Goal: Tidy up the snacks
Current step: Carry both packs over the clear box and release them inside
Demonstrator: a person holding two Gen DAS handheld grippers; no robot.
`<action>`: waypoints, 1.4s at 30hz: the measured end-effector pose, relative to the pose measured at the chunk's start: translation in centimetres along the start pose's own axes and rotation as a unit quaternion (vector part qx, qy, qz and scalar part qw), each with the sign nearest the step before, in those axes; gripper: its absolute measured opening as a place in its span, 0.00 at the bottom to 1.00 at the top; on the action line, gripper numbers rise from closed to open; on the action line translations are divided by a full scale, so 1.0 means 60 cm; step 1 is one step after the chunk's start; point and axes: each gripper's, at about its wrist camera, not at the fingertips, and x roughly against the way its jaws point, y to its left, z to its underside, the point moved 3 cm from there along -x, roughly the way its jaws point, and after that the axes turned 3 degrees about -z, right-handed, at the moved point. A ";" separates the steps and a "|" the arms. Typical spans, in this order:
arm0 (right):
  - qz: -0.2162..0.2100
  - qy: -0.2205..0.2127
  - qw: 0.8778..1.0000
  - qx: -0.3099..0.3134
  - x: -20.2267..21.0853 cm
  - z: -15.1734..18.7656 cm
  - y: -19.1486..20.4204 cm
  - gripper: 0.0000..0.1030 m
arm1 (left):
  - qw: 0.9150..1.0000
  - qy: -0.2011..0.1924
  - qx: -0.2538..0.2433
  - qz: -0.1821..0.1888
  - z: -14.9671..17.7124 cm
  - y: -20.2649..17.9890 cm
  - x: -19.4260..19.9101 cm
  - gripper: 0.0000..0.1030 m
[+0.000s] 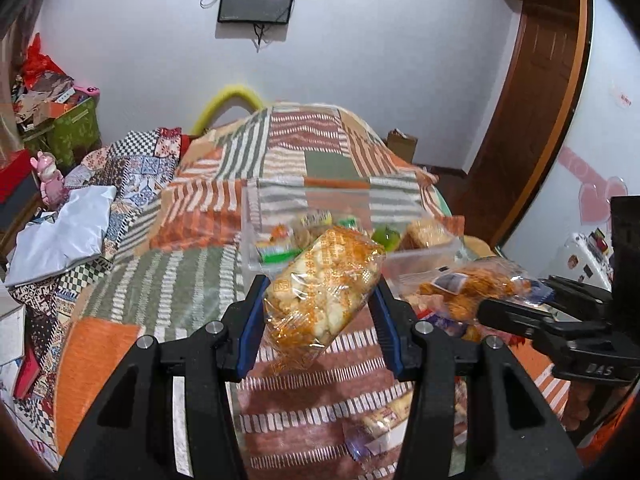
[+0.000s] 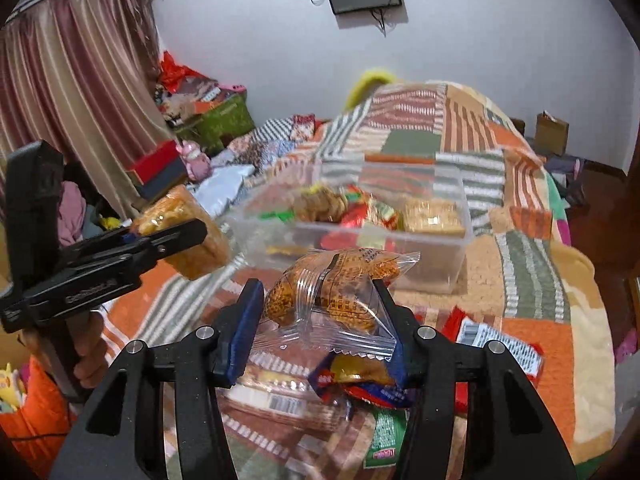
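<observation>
My left gripper (image 1: 320,300) is shut on a clear packet of pale crackers with orange print (image 1: 328,264), held up off the bed. In the right wrist view that gripper (image 2: 192,236) shows from the side at the left, with the same packet (image 2: 200,258) in it. My right gripper (image 2: 317,292) is shut on a clear packet of orange-brown snacks (image 2: 340,280), also lifted. From the left wrist view it (image 1: 492,308) enters from the right with its packet (image 1: 468,292). Just beyond both stands a clear plastic box (image 2: 440,248) with several snacks inside.
A patchwork blanket (image 1: 192,276) covers the bed. Loose packets lie on it under the grippers: a red-and-white one (image 2: 496,344), a green one (image 2: 384,440), several more. A hand (image 2: 86,344) grips the left tool. Clutter and boxes (image 1: 60,120) line the far left.
</observation>
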 end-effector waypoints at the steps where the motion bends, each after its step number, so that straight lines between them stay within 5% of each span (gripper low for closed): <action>1: 0.000 -0.006 1.000 0.002 0.004 -0.006 0.002 0.49 | 1.000 -0.004 0.001 -0.001 -0.006 0.002 0.001 0.48; 10: 0.011 -0.037 0.999 0.013 -0.001 -0.060 -0.001 0.49 | 0.999 -0.021 0.001 -0.027 -0.064 0.015 -0.020 0.48; 20: 0.024 -0.031 0.999 0.004 -0.055 -0.102 -0.031 0.49 | 0.999 0.012 0.019 -0.029 -0.100 0.048 -0.111 0.48; 42: 0.048 0.040 0.998 0.028 -0.189 -0.119 -0.059 0.49 | 0.996 0.067 0.000 -0.064 -0.122 0.044 -0.288 0.48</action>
